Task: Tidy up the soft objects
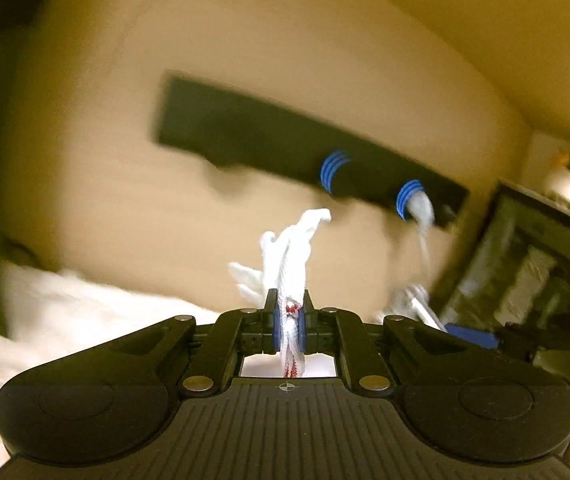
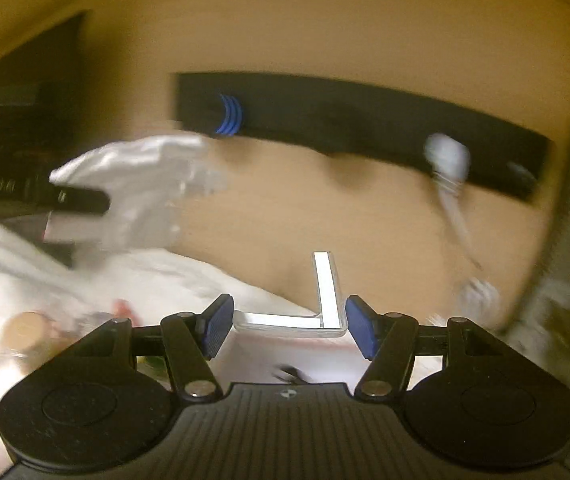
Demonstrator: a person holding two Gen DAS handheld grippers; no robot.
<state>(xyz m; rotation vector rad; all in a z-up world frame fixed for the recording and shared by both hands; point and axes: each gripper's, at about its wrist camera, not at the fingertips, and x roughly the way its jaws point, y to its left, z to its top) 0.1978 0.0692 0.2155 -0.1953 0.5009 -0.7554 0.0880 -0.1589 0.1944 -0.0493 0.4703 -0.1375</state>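
The left gripper [image 1: 289,312] pinched a white cloth [image 1: 293,248] raised toward the peg rack [image 1: 269,136] ahead, probably for hanging, while the right gripper [image 2: 287,330] gaped empty.

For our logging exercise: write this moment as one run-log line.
left gripper: shut on white cloth | right gripper: open, holds nothing | black hook rail: one white item hanging | blurred

Bare tan wall [image 2: 325,208] fills mid-frame; the black wall rail with blue ribbed pegs [image 2: 365,120] crosses above, white bedding [image 2: 85,288] lower left.
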